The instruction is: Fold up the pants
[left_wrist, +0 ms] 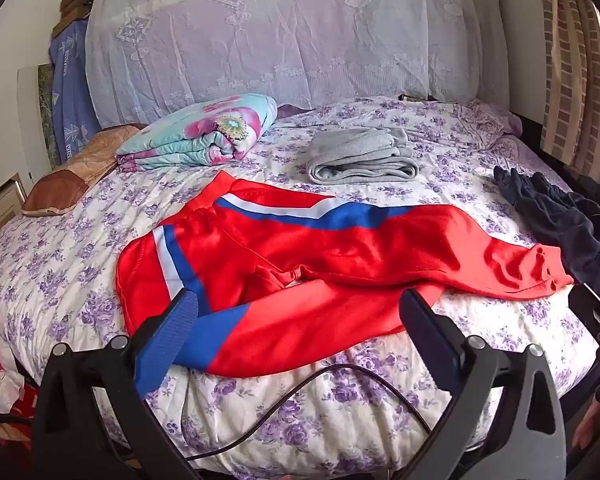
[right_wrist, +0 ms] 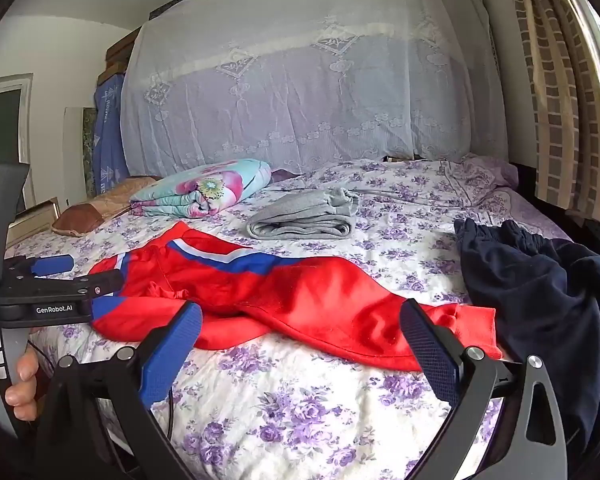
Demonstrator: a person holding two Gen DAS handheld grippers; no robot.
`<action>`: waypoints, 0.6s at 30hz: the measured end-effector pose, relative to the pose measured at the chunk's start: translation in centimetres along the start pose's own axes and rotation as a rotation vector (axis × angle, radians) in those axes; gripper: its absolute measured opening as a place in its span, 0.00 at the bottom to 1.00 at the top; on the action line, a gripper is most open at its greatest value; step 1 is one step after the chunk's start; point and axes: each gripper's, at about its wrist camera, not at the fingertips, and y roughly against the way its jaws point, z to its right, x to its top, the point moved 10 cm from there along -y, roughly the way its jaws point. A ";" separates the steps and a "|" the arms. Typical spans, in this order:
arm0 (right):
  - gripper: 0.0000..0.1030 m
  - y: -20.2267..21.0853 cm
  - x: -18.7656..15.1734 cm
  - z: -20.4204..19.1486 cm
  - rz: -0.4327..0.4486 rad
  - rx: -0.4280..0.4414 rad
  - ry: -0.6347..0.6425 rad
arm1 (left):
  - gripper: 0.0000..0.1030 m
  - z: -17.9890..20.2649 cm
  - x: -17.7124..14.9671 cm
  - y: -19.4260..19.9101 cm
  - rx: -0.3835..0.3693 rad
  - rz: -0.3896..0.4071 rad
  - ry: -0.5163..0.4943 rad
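Red pants (left_wrist: 300, 256) with blue and white stripes lie spread and rumpled across the flower-print bed (left_wrist: 80, 248); they also show in the right wrist view (right_wrist: 300, 296). My left gripper (left_wrist: 300, 316) is open just above the pants' near edge and holds nothing; from the right wrist view it (right_wrist: 84, 270) sits at the pants' left end. My right gripper (right_wrist: 300, 332) is open and empty above the pants' right leg near the cuff (right_wrist: 472, 328).
Folded grey pants (left_wrist: 360, 156) lie behind the red ones. Dark navy pants (right_wrist: 540, 292) lie crumpled at the right. A folded floral quilt (left_wrist: 204, 132) and a brown pillow (left_wrist: 72, 172) sit at the left. A black cable (left_wrist: 300, 392) hangs over the bed's front edge.
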 end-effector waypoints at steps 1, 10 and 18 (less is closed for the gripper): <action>0.97 0.0 0.0 0.0 -0.001 -0.001 0.000 | 0.95 0.0 0.1 0.0 0.001 0.003 0.003; 0.97 0.0 -0.3 -0.2 -0.018 0.003 -0.007 | 0.95 -1.0 -0.2 -0.1 -0.012 0.006 0.026; 0.97 -0.4 -0.4 -0.6 -0.023 0.006 0.001 | 0.95 -1.2 -0.1 -0.1 -0.015 0.004 0.035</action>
